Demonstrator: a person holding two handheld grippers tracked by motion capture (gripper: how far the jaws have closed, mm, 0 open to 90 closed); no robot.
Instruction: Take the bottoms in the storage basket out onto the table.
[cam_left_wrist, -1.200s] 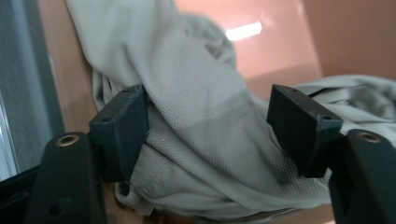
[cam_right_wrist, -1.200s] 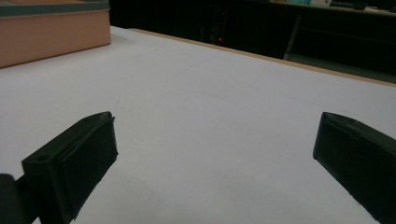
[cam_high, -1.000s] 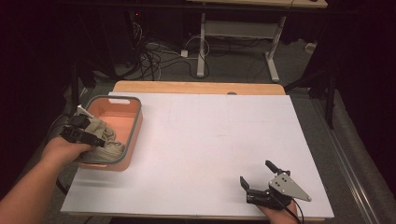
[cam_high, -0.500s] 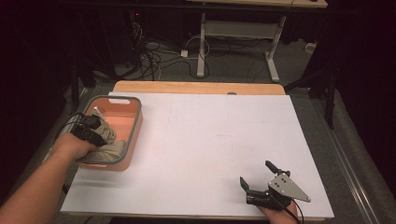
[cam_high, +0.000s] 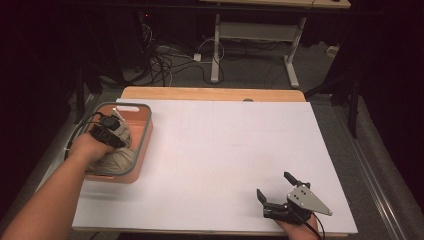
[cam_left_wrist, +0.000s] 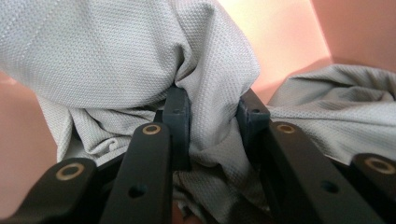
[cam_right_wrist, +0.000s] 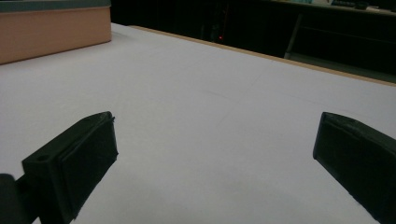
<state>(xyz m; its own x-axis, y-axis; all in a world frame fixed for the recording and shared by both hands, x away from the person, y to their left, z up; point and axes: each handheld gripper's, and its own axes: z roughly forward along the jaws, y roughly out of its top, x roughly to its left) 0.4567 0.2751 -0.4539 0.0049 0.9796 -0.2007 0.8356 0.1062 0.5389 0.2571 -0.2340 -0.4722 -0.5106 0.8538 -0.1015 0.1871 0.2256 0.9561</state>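
A crumpled grey cloth lies in a salmon-pink tub at the table's left edge. My left gripper reaches down into the tub. In the left gripper view its jaws have just been closing, and the gripper is shut on a fold of the grey cloth, which bulges above the pads against the tub's pink wall. My right gripper rests near the front right of the white table top. It stands open with nothing between its pads.
The pink tub's side appears far off in the right gripper view. Beyond the table's wooden back edge the floor holds tangled cables and a white desk frame. A cable trails from the left gripper over the tub's rim.
The left hand has shifted a little farther into the tub and down onto the cloth, and its jaws have closed on a fold. The right gripper has stayed put.
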